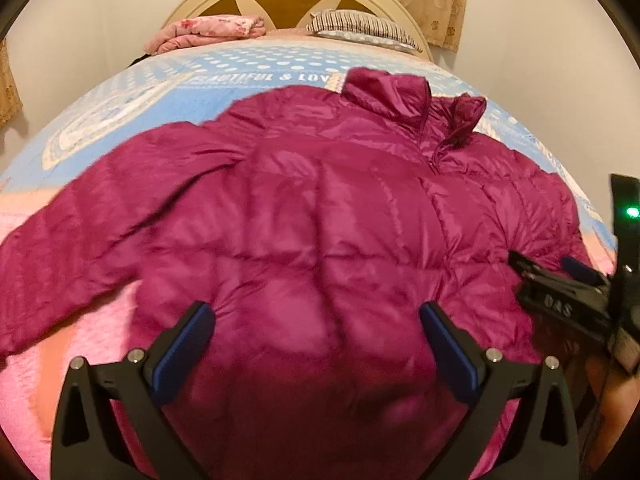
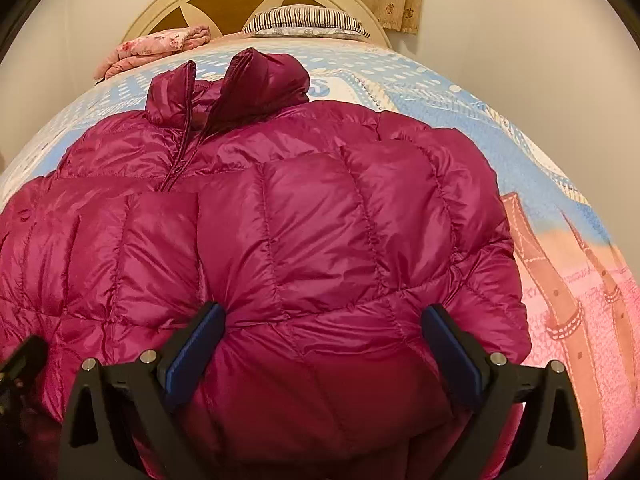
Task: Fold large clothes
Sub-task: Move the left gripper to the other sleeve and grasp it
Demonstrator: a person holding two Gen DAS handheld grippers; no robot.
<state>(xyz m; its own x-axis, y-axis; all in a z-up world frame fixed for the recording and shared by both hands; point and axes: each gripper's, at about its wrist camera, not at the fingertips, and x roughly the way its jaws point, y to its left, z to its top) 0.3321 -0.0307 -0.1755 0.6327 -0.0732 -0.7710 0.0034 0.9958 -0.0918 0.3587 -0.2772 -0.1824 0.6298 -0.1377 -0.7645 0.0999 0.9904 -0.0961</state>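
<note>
Left wrist view: the left tongs (image 1: pixel 316 344) stand spread wide, blue pads apart, with the hem end of the magenta puffer jacket (image 1: pixel 320 220) bulging between them; nothing is pinched. In the right wrist view the right tongs (image 2: pixel 324 344) are just as wide apart over the jacket's other lower half, holding nothing. Both point up the garment toward its collar (image 2: pixel 228 84), side by side, and the right tongs show at the edge of the left view as a black body with a green light.

The jacket lies front up on the bed (image 1: pixel 120 92), zip partly undone at the neck, one sleeve (image 1: pixel 80 216) stretched out to the left; the other sleeve seems already laid across the chest, though the seams make that hard to confirm. Likely the fold is at an early step, with each pair poised to take the hem. Next they would need to close on the slippery quilted cloth before lifting it toward the collar.
</note>
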